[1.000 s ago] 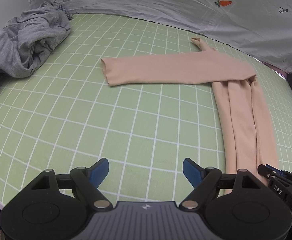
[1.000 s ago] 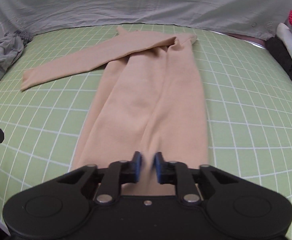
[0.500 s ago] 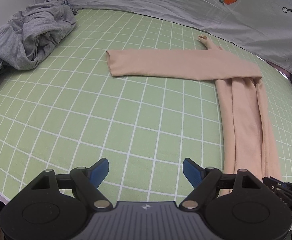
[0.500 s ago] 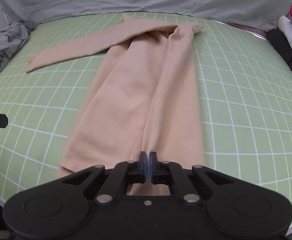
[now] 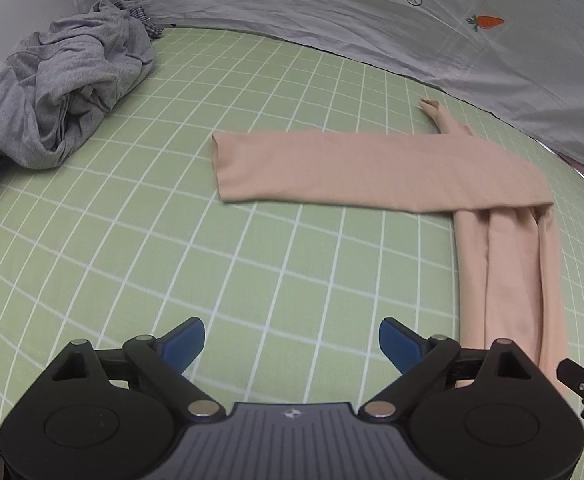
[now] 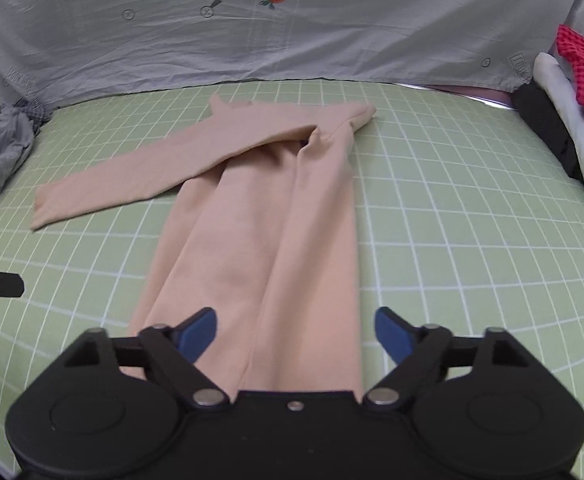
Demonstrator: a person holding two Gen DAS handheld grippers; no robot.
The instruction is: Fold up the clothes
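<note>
1. Beige garment (image 6: 276, 232) lies flat on the green grid mat (image 6: 452, 240), its body folded into a long narrow strip running away from the right gripper (image 6: 295, 330).
2. One sleeve (image 5: 364, 168) is folded across the top of the strip and reaches out to the left over the mat.
3. Right gripper hovers over the near end of the strip with its blue-padded fingers (image 6: 198, 330) spread wide apart, holding nothing.
4. Left gripper (image 5: 292, 340) sits over bare mat to the left of the strip, its fingers also wide apart and empty.
5. A crumpled grey garment (image 5: 60, 92) lies at the mat's far left corner, well apart from the beige one.
6. A stack of folded clothes (image 6: 564, 120) sits at the mat's right edge.
7. A pale sheet with carrot prints (image 6: 252, 28) hangs behind the mat.
</note>
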